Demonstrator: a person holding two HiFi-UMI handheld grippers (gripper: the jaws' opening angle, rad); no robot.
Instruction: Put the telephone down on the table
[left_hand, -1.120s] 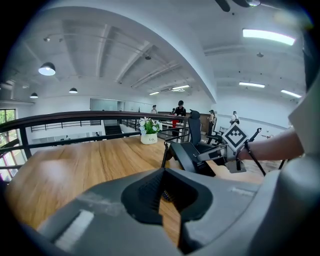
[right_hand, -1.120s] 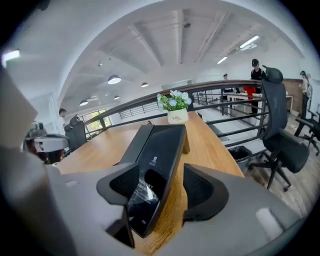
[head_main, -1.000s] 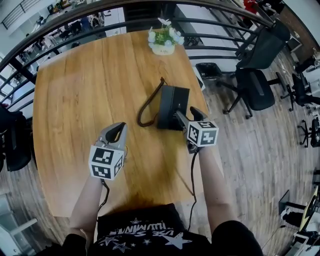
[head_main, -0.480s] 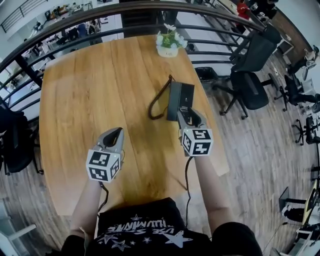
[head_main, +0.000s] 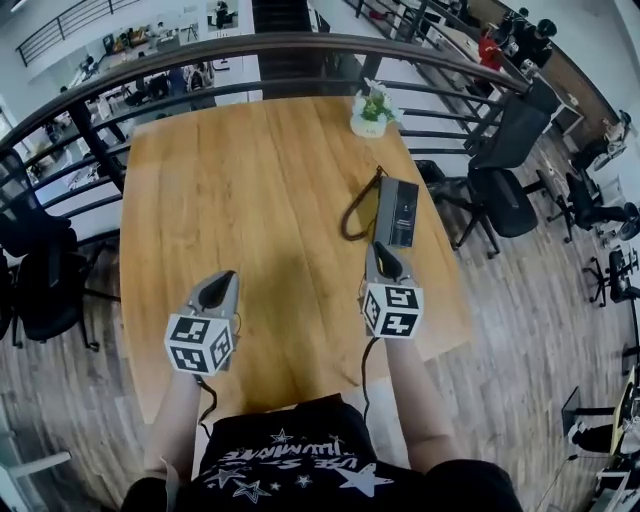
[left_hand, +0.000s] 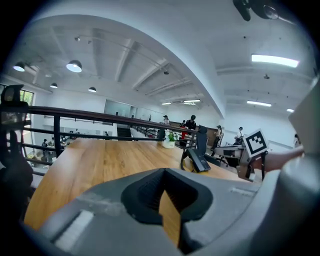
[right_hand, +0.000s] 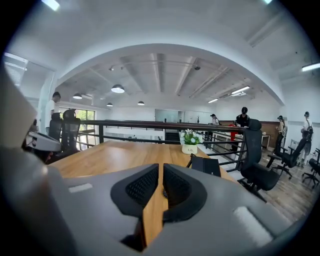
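— Item count?
— One telephone (head_main: 397, 211), lying on the table (head_main: 250, 180) just ahead of your right gripper (head_main: 380, 262); its jaws are closing, nothing between them.
— Left gripper (head_main: 218, 290)?
— Clenched, empty.

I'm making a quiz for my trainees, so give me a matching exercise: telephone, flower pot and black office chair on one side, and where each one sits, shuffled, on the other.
1. telephone
2. flower pot
3. black office chair

A. on the floor, right of the table
B. at the table's far edge, by the railing
C. flat on the table near its right edge

Pairs: 1-C, 2-B, 3-A
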